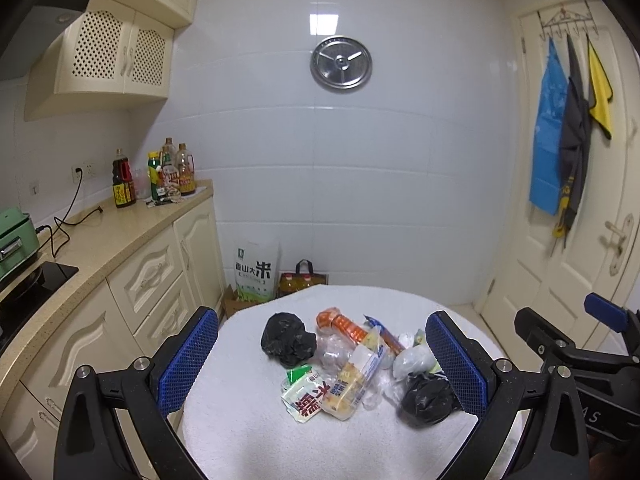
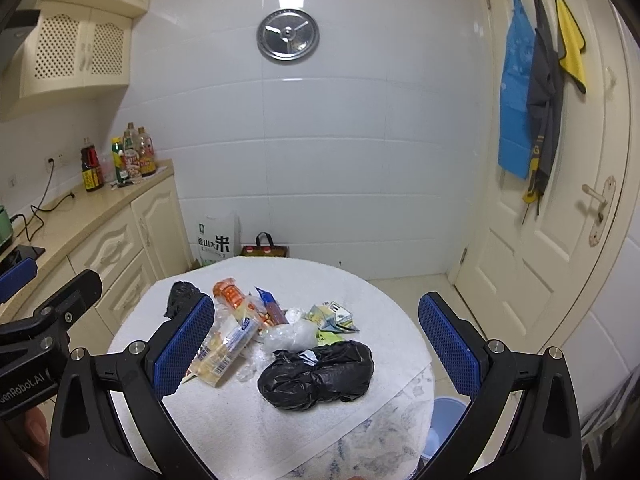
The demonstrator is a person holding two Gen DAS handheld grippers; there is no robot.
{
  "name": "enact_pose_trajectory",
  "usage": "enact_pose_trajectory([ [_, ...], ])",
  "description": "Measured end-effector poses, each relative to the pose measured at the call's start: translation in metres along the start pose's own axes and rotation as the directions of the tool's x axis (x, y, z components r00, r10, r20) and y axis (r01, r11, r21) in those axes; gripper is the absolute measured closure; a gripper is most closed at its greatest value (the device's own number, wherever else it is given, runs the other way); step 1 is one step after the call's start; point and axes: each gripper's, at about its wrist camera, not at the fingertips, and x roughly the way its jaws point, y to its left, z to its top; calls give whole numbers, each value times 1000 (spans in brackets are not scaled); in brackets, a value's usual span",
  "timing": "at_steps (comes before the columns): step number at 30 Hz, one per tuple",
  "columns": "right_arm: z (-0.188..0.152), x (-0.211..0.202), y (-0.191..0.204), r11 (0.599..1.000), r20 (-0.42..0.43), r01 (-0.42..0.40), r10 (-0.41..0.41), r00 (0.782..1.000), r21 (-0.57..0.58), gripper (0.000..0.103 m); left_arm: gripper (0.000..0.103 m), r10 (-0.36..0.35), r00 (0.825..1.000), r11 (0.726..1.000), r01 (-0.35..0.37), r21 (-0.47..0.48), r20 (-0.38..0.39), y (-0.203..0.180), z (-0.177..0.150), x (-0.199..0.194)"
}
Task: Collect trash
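A heap of trash lies on a round table covered by a white towel (image 1: 248, 408) (image 2: 224, 416). It holds two crumpled black bags (image 1: 288, 339) (image 1: 428, 398) (image 2: 316, 376) (image 2: 180, 296), an orange wrapper (image 1: 342, 326) (image 2: 230, 294), a yellow snack packet (image 1: 352, 388) (image 2: 224, 354), a green and white packet (image 1: 304, 394), clear plastic (image 2: 288, 336) and a crushed green carton (image 2: 332, 316). My left gripper (image 1: 322, 364) hovers open above the near side of the heap. Beside it, my right gripper (image 2: 316, 344) is open over the bigger black bag. Neither holds anything.
A blue bin (image 2: 448, 420) stands on the floor under the table's right edge. Cream kitchen cabinets and a counter (image 1: 120, 236) with bottles run along the left. A rice sack (image 1: 256, 272) and a bag stand by the far wall. A door (image 2: 560, 200) with hanging cloths is on the right.
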Motion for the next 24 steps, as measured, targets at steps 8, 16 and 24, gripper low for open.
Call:
enact_pose_trajectory([
  [8, -24, 40, -6, 999, -115, 43, -41, 993, 9, 0, 0, 0, 996, 1000, -1, -12, -95, 7, -17, 50],
  [16, -50, 91, -15, 998, -246, 59, -49, 968, 35, 0, 1, 9, 977, 1000, -7, 6, -211, 7, -35, 111],
  [24, -82, 150, -29, 981, -412, 47, 36, 911, 190, 0, 1, 9, 958, 1000, -2, 24, -288, 4, -53, 158],
])
